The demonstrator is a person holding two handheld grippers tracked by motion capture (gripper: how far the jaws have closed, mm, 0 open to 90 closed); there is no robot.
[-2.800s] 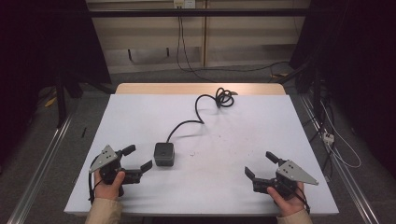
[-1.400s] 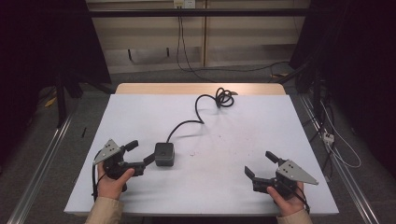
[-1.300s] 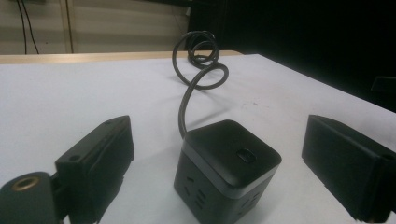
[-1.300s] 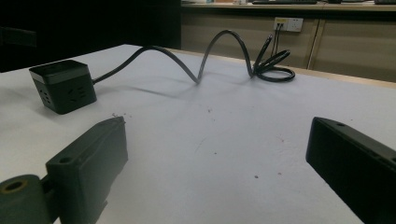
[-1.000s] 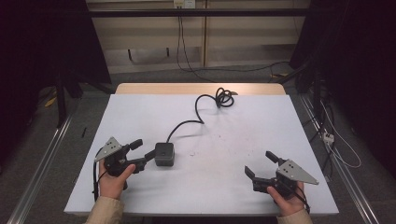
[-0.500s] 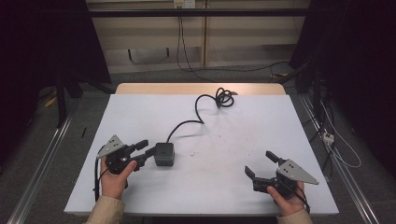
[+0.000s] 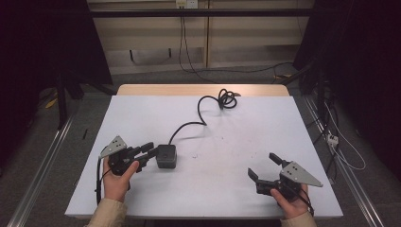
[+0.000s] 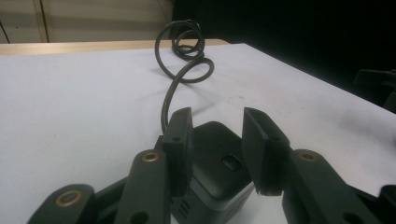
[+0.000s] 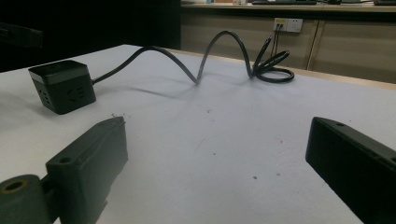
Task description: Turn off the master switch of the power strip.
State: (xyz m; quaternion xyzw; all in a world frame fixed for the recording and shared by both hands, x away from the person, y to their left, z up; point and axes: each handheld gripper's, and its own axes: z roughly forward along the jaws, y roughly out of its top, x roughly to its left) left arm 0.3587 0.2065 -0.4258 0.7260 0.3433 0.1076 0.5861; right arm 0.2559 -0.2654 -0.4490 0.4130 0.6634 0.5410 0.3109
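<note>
You are holding the left gripper (image 7: 150,152) low over the white bench (image 7: 236,184), near its left front part, with its tips at the black cube power adapter (image 7: 166,156). In the left gripper view the two jaws are standing on either side of the adapter (image 8: 215,172); they have just been closing in on it, with the cube between them. The left-hand jaw in that view is sitting right against the cube's side, while the other is lying just beside its far edge, and you cannot tell whether that pad is pressing yet.

The adapter is resting flat on the bench, well left of centre, with a small button on its top face (image 8: 231,162). Its black cable (image 7: 198,116) is running away from it toward the far edge, arching up and ending in a loose coil (image 7: 228,99) near the wooden strip at the back of the bench.

You are keeping the right gripper (image 7: 265,169) at the front right of the bench, well apart from the adapter. Its jaws are standing wide open with nothing but bare bench between them, and in the right gripper view the adapter (image 9: 61,86) is sitting far off to the left with its cable (image 9: 224,51) looping behind.
</note>
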